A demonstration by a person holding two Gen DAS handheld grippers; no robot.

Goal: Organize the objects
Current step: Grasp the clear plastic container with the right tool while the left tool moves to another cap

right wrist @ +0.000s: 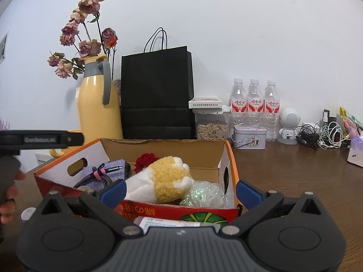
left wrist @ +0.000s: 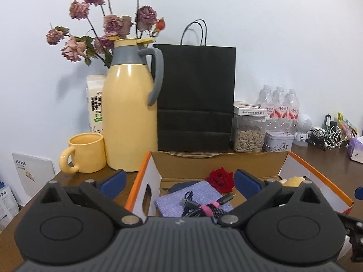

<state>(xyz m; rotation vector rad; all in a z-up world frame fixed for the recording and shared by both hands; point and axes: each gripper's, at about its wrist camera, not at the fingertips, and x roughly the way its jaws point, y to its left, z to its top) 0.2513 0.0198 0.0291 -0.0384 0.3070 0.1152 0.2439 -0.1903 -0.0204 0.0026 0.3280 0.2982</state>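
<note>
An open cardboard box (left wrist: 145, 176) (right wrist: 231, 158) with orange edges stands on the brown table. It holds a red rose (left wrist: 220, 179) (right wrist: 145, 160), a lilac cloth pouch (left wrist: 190, 196), a black cable bundle with a pink tie (left wrist: 204, 207) (right wrist: 99, 176), a yellow-and-white plush toy (right wrist: 163, 181) and a clear crinkled wrapper (right wrist: 204, 195). My left gripper (left wrist: 180, 182) is open and empty above the box's left part. My right gripper (right wrist: 180, 190) is open and empty at the box's near wall. A small tube (right wrist: 163, 223) lies below it.
Behind the box stand a yellow thermos (left wrist: 129, 113), a yellow mug (left wrist: 85, 153), a black paper bag (left wrist: 195, 99), a jar of seeds (left wrist: 248, 131), a tin (right wrist: 248, 137), three water bottles (right wrist: 255, 106), a white robot figure (right wrist: 289, 122) and tangled cables (right wrist: 322, 136).
</note>
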